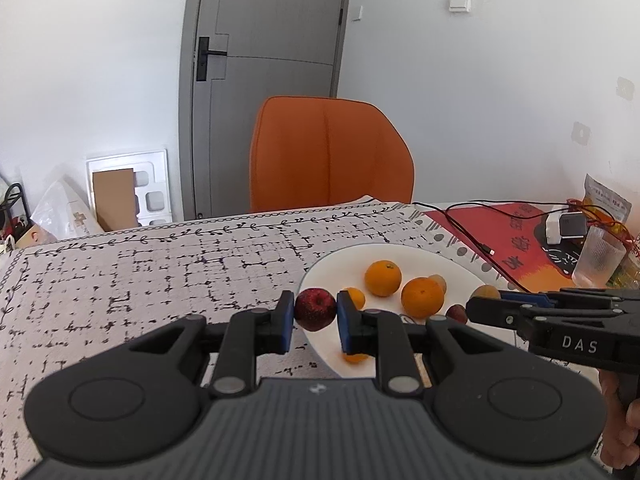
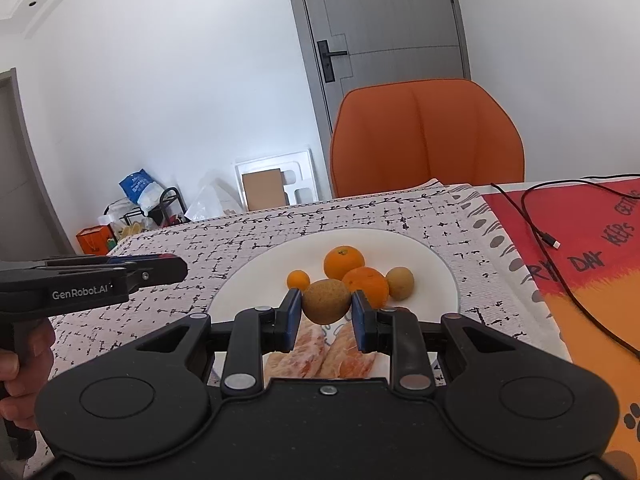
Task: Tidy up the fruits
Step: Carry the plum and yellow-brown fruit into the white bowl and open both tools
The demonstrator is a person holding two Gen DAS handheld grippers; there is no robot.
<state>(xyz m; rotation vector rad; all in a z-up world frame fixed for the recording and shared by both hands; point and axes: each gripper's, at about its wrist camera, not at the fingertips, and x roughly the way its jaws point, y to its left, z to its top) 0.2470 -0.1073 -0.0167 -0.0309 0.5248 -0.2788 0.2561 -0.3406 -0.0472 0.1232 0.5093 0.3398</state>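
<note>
I have my left gripper (image 1: pixel 316 312) clamped on a small, firm, glossy red apple (image 1: pixel 315 309) at the white plate's (image 2: pixel 432 264) near-left rim, my right gripper (image 2: pixel 326 308) pinching a rough brown fruit (image 2: pixel 326 301) across its middle above the plate's near part.

You are working in a home, in what reads as a dining corner. A table (image 2: pixel 168 248) is covered with a patterned household cloth, and an orange upholstered chair (image 2: pixel 428 136) is drawn up to its far side. Behind it stands a grey interior door (image 2: pixel 384 20) with a lever handle, set in plain white walls with a light switch (image 1: pixel 459 1). Domestic clutter lines the floor: bags, a small black rack (image 2: pixel 168 204), foam packing (image 2: pixel 276 178) against the wall. A ribbed drinking glass (image 1: pixel 598 258) stands on the table.
</note>
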